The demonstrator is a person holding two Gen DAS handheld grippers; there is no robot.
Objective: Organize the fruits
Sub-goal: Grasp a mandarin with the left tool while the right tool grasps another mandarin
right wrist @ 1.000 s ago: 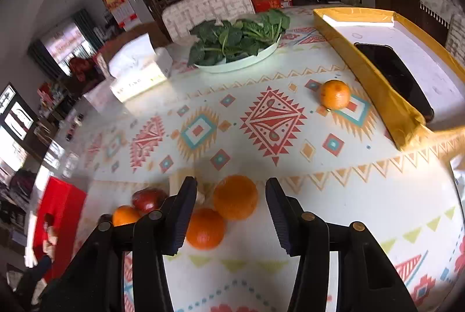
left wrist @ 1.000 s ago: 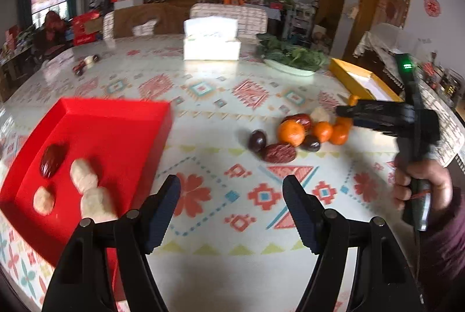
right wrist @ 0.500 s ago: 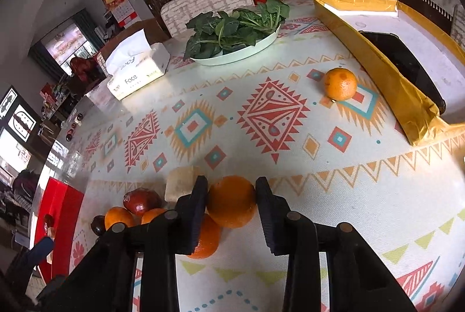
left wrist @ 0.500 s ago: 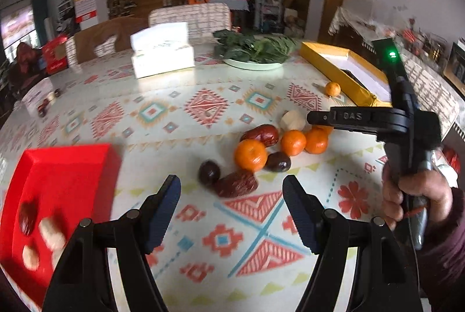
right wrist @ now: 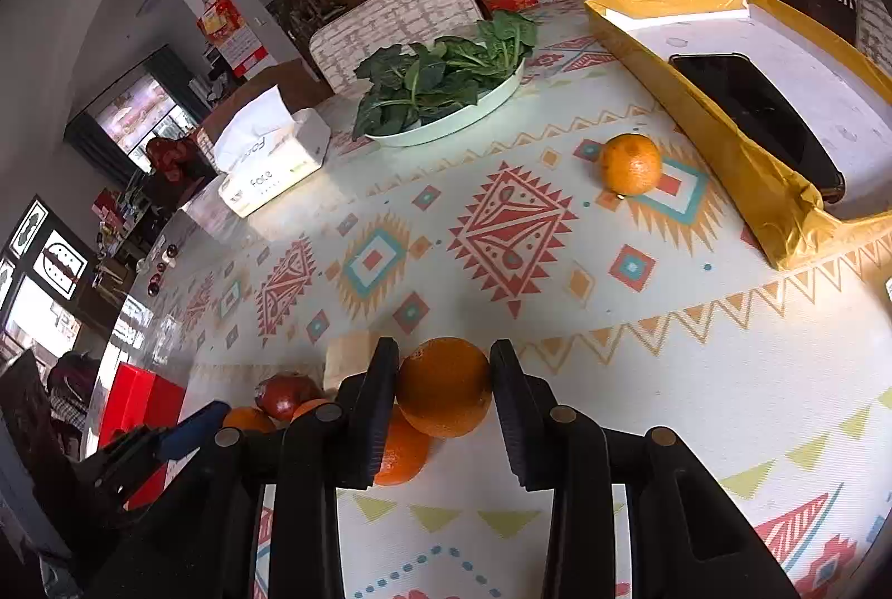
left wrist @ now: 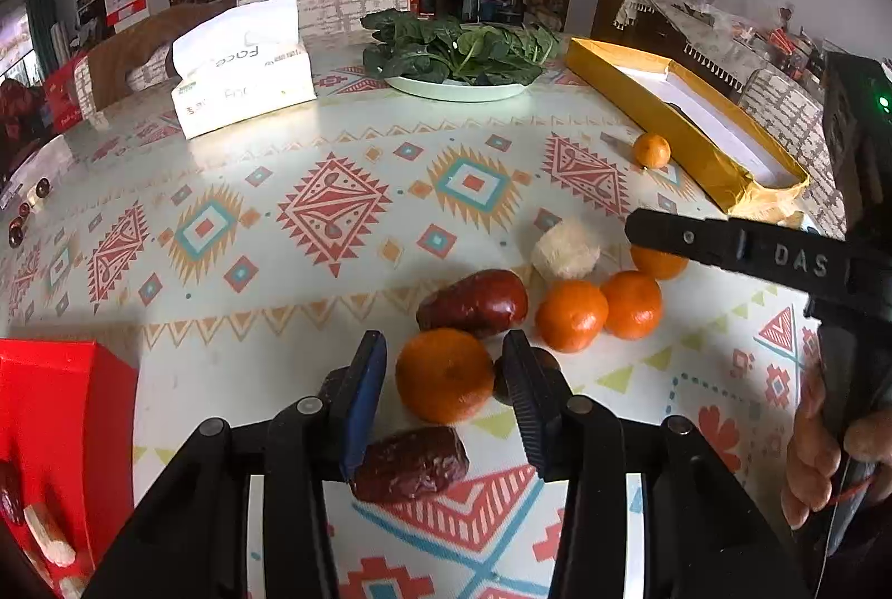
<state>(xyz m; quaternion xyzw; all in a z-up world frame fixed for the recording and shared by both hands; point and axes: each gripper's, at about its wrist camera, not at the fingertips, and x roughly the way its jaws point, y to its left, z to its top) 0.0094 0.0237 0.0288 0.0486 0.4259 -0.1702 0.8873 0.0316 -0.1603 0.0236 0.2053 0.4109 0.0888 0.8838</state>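
On the patterned tablecloth lies a heap of fruit. My left gripper [left wrist: 444,348] hangs over it with its jaws closing. A tangerine [left wrist: 443,376] sits between the pads with thin gaps on both sides. A wrinkled red date [left wrist: 410,471] lies just under the left finger, and a dark fruit [left wrist: 549,359] peeks out behind the right one. My right gripper [right wrist: 444,353] is shut on another tangerine [right wrist: 443,387] at the heap's right end. A smooth red date [left wrist: 474,303], two tangerines [left wrist: 571,314] and a white chunk [left wrist: 566,247] lie between.
A red tray [left wrist: 56,404] at the near left holds a date and white pieces. A yellow box [left wrist: 686,153] with a phone [right wrist: 758,114] stands far right, a lone tangerine [right wrist: 630,164] beside it. A plate of greens [left wrist: 457,58] and a tissue box [left wrist: 240,69] stand at the back.
My left gripper swung right from the red tray to the fruit heap and its jaws narrowed around a tangerine. The right gripper shut on its tangerine and stayed put.
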